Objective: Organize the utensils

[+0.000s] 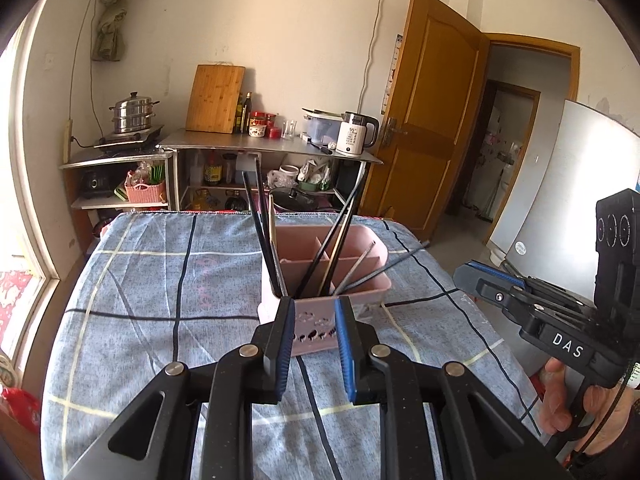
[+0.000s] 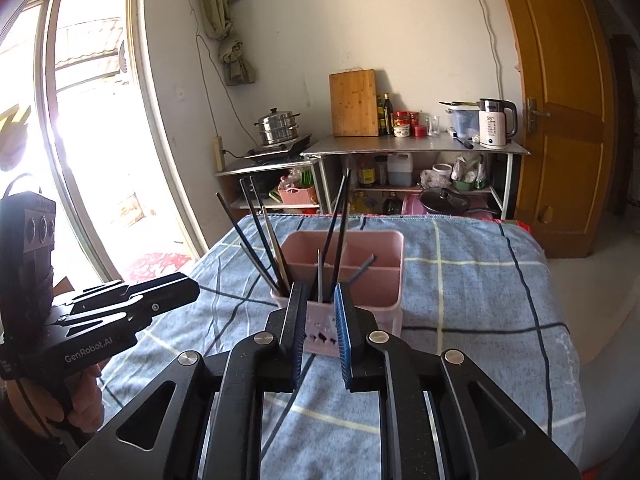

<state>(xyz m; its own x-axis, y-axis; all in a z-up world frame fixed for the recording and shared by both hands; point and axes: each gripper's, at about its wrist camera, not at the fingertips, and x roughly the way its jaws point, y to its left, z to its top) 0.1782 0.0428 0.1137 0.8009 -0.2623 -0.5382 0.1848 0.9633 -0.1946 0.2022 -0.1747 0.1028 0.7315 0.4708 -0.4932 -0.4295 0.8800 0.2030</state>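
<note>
A pink divided utensil holder (image 1: 320, 322) stands on the blue checked tablecloth (image 1: 160, 300), with several dark chopsticks (image 1: 260, 236) standing and leaning in its near compartments. My left gripper (image 1: 314, 308) is open and empty, its fingers just in front of the holder's near wall. The holder also shows in the right wrist view (image 2: 360, 248), with chopsticks (image 2: 256, 236) fanned out of it. My right gripper (image 2: 320, 292) is open and empty, just short of the holder. Each gripper shows at the other view's edge.
The cloth-covered table (image 2: 480, 300) ends at its far edge. Behind it stand metal shelves (image 1: 272, 146) with a kettle (image 1: 354, 134), cutting board, jars and a steamer pot. A wooden door (image 1: 432, 112) is to the right, a window (image 2: 92, 120) to the left.
</note>
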